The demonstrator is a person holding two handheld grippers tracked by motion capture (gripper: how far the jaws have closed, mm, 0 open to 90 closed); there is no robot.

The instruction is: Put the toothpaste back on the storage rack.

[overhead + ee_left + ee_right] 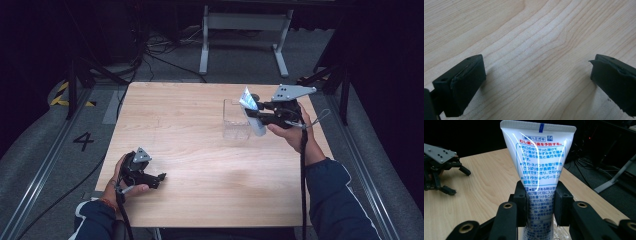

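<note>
A white toothpaste tube [537, 162] with blue and red print stands upright between the jaws of my right gripper [539, 203], crimped end up. The jaws press on both its sides. In the high view that gripper [255, 112] holds the tube [251, 112] just right of a clear plastic container [235, 120] on the wooden table [200, 165]. My left gripper [161, 177] rests low near the table's front left, and its own view shows the jaws [537, 82] spread wide over bare wood with nothing between them.
The table's right edge runs close behind the right hand. Beyond the far edge stand a white metal frame [245, 25], cables on the grey floor and dark stands. A grey three-cornered plate [292, 91] tops the right gripper.
</note>
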